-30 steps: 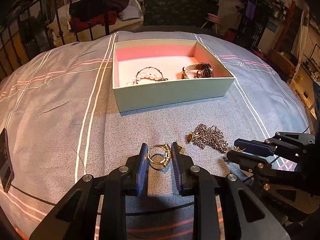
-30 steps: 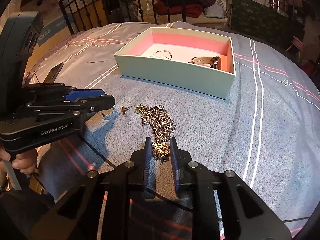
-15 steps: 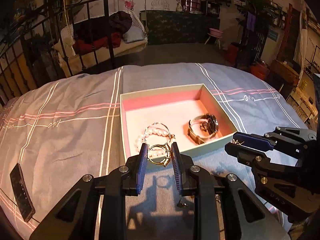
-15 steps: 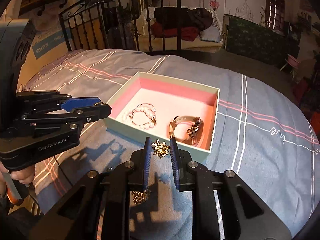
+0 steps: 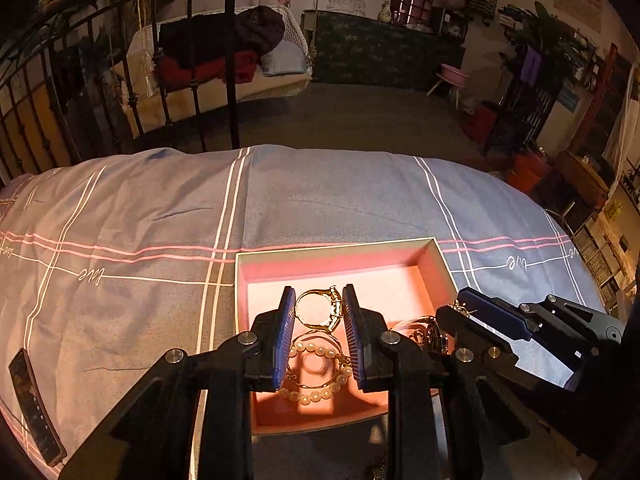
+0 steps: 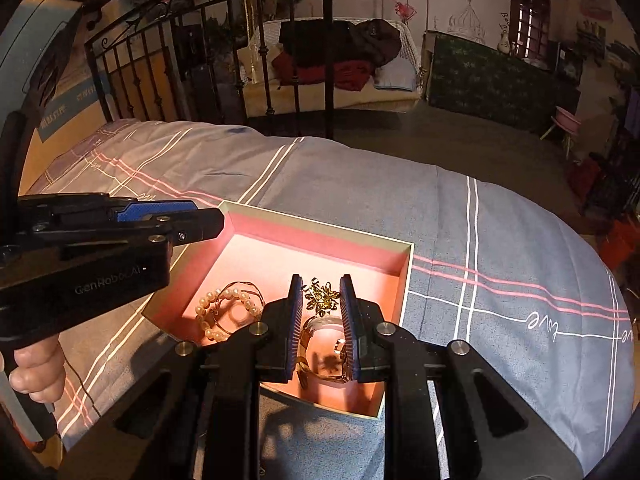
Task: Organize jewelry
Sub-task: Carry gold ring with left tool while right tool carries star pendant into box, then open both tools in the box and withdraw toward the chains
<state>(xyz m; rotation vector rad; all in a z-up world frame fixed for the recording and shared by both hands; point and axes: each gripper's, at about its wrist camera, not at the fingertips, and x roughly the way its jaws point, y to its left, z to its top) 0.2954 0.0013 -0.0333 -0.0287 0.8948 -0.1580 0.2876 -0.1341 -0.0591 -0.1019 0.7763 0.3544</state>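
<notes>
My left gripper is shut on a gold ring and holds it in the air above the pale box with a pink lining. Below it in the box lies a pearl bracelet, with a watch to its right. My right gripper is shut on a small gold flower-shaped brooch and hovers over the same box, above the watch. The pearl bracelet lies at the box's left. Each gripper shows in the other's view, side by side.
The box sits on a grey-blue bedspread with white and pink stripes. A dark phone lies on the bed at far left. A black iron bed frame stands behind. A person's hand holds the left gripper's handle.
Both grippers rose off the bedspread with their pieces and moved forward over the box. The silver chain and other loose pieces have dropped out of view below.
</notes>
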